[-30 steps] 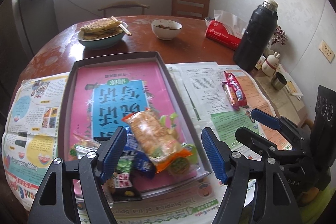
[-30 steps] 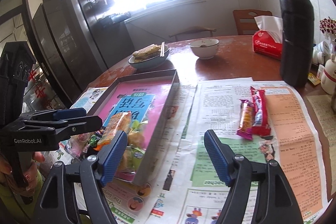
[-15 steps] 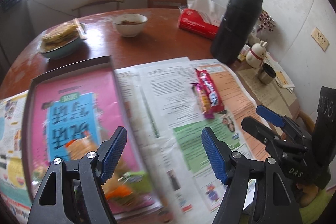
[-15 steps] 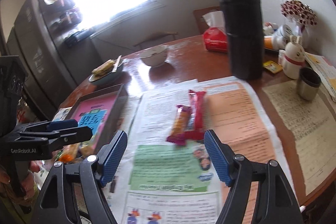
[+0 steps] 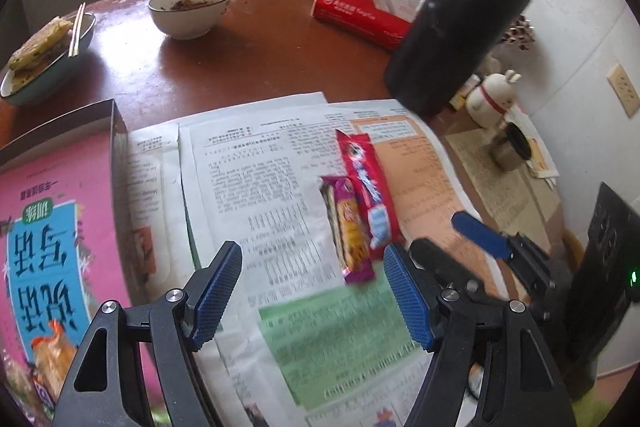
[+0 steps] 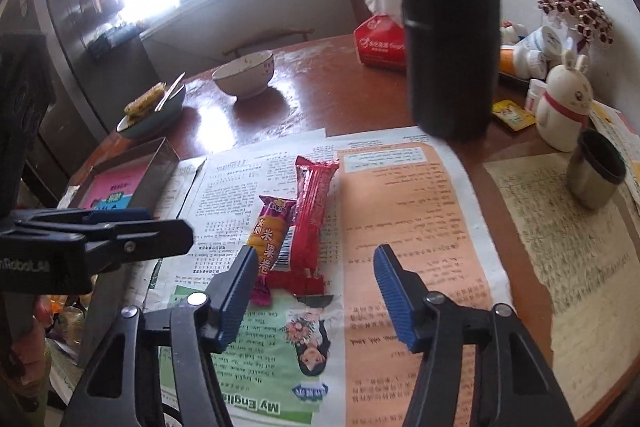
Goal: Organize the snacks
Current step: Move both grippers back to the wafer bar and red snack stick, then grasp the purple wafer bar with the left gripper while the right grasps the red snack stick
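Two snack packs lie side by side on the newspaper: a long red one (image 5: 366, 187) (image 6: 312, 215) and a shorter magenta-and-orange one (image 5: 346, 231) (image 6: 270, 239). My left gripper (image 5: 314, 287) is open, just short of their near ends. My right gripper (image 6: 314, 291) is open, its jaws either side of the packs' near ends, a little above the paper. The grey tray with a pink lining (image 5: 116, 131) (image 6: 160, 167) stands to the left and holds several snacks (image 5: 52, 351) at its near end.
A tall black thermos (image 5: 460, 23) (image 6: 448, 27) stands behind the packs. A red tissue box (image 5: 356, 11), a white bowl (image 5: 188, 7), a plate of pancakes with chopsticks (image 5: 44, 47), a rabbit figurine (image 6: 566, 103) and a steel cup (image 6: 594, 163) stand around the table.
Both grippers have swung right, from the tray to the two packs on the newspaper, and have come closer to them. Both stay open.
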Action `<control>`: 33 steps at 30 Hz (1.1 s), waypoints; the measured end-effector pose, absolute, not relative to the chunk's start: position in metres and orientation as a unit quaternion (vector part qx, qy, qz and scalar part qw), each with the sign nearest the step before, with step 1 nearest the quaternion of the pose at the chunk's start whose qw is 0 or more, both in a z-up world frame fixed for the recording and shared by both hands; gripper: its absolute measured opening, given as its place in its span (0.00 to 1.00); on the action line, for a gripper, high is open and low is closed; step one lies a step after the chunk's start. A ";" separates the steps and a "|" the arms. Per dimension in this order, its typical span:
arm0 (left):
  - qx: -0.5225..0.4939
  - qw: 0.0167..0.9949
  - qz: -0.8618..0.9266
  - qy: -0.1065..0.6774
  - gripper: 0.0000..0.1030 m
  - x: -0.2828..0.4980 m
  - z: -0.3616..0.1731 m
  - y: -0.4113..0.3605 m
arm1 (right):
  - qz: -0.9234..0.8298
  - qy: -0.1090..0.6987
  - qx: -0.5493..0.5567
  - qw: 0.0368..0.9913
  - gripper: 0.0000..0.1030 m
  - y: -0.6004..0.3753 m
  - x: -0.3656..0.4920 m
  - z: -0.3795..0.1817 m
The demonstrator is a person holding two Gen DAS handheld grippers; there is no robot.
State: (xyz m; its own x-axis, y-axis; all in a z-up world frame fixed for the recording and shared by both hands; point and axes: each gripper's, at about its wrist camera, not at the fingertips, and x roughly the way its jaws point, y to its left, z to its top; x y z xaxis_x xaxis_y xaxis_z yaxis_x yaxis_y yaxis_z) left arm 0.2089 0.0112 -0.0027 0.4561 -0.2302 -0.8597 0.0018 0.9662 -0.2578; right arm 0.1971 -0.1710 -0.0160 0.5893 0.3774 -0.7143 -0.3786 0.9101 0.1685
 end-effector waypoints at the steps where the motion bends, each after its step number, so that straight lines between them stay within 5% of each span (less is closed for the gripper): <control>1: -0.112 0.843 -0.068 0.522 0.72 0.215 -0.006 0.011 | 0.217 0.400 -0.003 0.891 0.55 -0.168 0.200 -0.018; 5: -0.124 0.833 -0.076 0.534 0.71 0.230 -0.017 0.011 | 0.212 0.411 -0.031 0.886 0.50 -0.154 0.211 -0.027; 12: -0.128 0.822 -0.085 0.548 0.70 0.249 -0.031 0.004 | 0.210 0.427 -0.055 0.878 0.26 -0.146 0.225 -0.041; 15: -0.131 0.817 -0.093 0.554 0.68 0.256 -0.038 -0.001 | 0.211 0.429 -0.045 0.877 0.25 -0.153 0.224 -0.043; 20: -0.122 0.812 -0.092 0.563 0.54 0.260 -0.048 -0.012 | 0.198 0.432 -0.027 0.879 0.25 -0.173 0.219 -0.044; 26: -0.076 0.822 -0.086 0.558 0.22 0.254 -0.050 -0.024 | 0.195 0.431 0.000 0.881 0.25 -0.190 0.209 -0.045; 33: -0.080 0.823 -0.092 0.554 0.20 0.232 -0.045 -0.020 | 0.225 0.428 0.021 0.875 0.25 -0.189 0.194 -0.042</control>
State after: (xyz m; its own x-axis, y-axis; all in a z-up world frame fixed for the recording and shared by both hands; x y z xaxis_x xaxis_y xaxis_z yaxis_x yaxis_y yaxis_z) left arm 0.2320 -0.0197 -0.0450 0.3687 -0.2408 -0.8978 0.0626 0.9701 -0.2345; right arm 0.1936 -0.1888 -0.0418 0.5318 0.4120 -0.7399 -0.3754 0.8979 0.2302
